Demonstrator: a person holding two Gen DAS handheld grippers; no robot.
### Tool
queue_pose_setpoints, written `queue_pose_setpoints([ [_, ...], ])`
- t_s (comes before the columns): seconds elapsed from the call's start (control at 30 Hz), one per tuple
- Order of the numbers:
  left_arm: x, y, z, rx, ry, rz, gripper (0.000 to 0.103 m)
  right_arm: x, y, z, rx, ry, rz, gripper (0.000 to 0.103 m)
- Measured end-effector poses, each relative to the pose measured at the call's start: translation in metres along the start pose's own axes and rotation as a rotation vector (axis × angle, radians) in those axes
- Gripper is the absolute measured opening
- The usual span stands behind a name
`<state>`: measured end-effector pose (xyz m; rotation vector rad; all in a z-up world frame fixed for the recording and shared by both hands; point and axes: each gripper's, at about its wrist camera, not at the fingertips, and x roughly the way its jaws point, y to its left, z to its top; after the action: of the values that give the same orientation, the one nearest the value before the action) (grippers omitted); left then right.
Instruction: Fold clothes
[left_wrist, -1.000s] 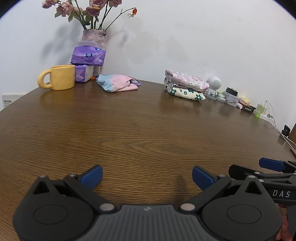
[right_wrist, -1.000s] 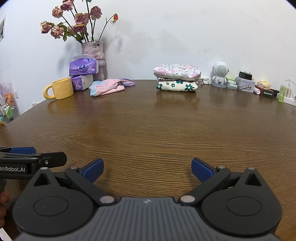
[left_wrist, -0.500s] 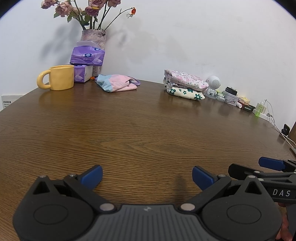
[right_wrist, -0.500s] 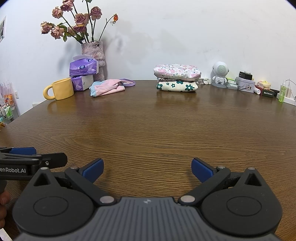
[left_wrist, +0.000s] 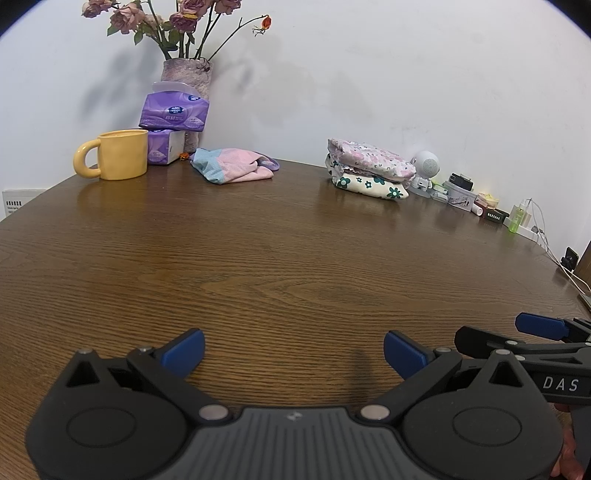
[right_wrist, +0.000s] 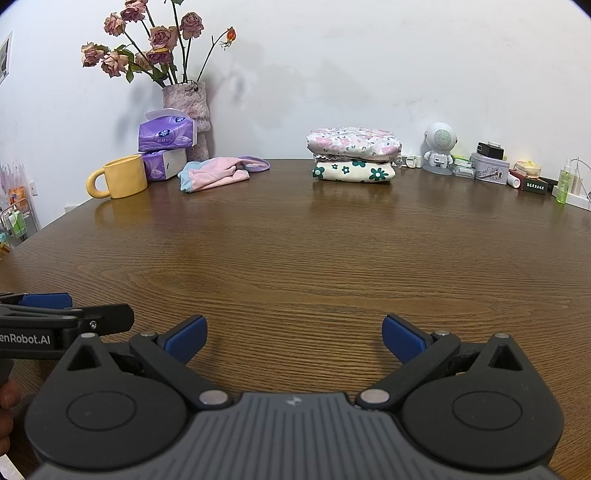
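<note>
A crumpled pink and blue garment (left_wrist: 233, 170) (right_wrist: 218, 177) lies at the far left of the brown wooden table (left_wrist: 280, 258) (right_wrist: 295, 251). Two folded floral garments sit stacked (left_wrist: 369, 173) (right_wrist: 352, 153) at the far middle, by the wall. My left gripper (left_wrist: 293, 354) is open over the table's near edge, nothing between its fingers. My right gripper (right_wrist: 293, 338) is open too and holds nothing. Each gripper shows at the edge of the other's view, side by side. Both are far from the clothes.
A yellow mug (left_wrist: 116, 159), purple tissue packs (left_wrist: 173, 116) and a vase of dried roses (left_wrist: 186, 74) stand at the back left. A small white robot figure (right_wrist: 439, 147), boxes, a green bottle (right_wrist: 565, 186) and cables line the back right.
The left wrist view has shifted very slightly; both grippers stay open in the same place and the clothes have not moved.
</note>
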<state>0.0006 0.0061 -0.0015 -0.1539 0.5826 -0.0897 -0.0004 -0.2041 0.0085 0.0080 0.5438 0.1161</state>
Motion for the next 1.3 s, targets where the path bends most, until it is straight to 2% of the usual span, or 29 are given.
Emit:
queue_pose_setpoints([
  [1.3, 0.0005, -0.0014, 0.0003, 0.015, 0.002, -0.006, 0.103, 0.0019, 0.0009, 0.0012, -0.007, 0.017, -0.003, 0.103],
])
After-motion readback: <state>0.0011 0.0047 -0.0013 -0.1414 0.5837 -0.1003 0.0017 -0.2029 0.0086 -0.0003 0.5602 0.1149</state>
